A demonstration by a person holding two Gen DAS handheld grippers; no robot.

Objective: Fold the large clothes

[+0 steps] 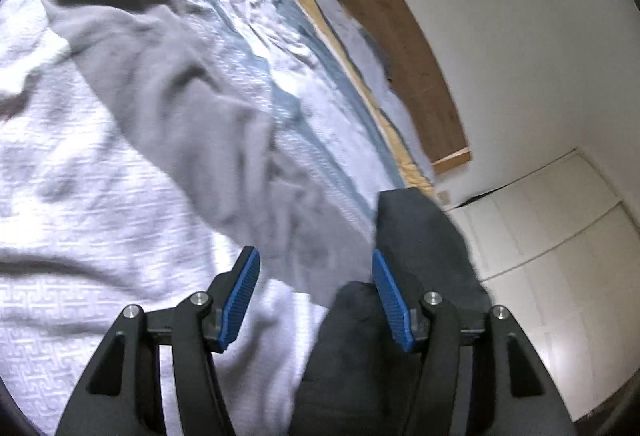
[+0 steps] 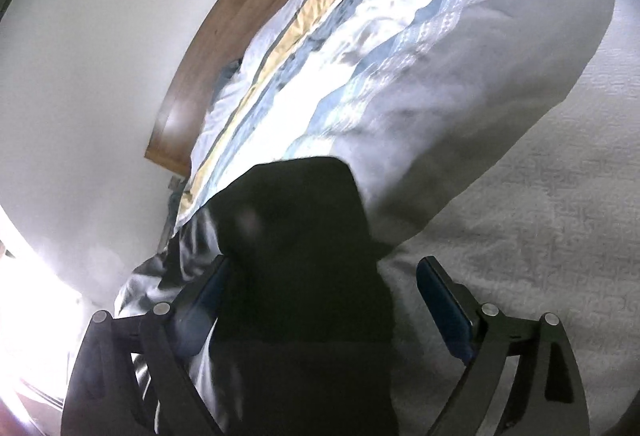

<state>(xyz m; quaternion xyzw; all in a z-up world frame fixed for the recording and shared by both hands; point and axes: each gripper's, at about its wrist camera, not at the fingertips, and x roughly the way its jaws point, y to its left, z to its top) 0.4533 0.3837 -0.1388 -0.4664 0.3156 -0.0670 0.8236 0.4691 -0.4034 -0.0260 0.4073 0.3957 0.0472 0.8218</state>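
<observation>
The left tongs point(image 1: 316, 300) stand with their blue pads apart and nothing pinched between them. A dark grey garment point(image 1: 416, 236) hangs in front, its fabric lying against the pad at 3 o'clock and falling away toward 6 o'clock, loose rather than clamped. Beyond, a lighter grey garment point(image 1: 180, 104) stretches across the white patterned bedspread point(image 1: 60, 216) from 11 o'clock down to the centre, beside the striped duvet point(image 1: 280, 56).

The right tongs point(image 2: 322, 300) are spread wide. Dark cloth point(image 2: 296, 236) drapes between the pads, close to the 9 o'clock one; whether it touches is unclear, and neither pad presses on it. At 2 o'clock the striped bedding point(image 2: 400, 56) slopes over the bed, with the wooden headboard point(image 2: 224, 36) at 11 o'clock.
</observation>
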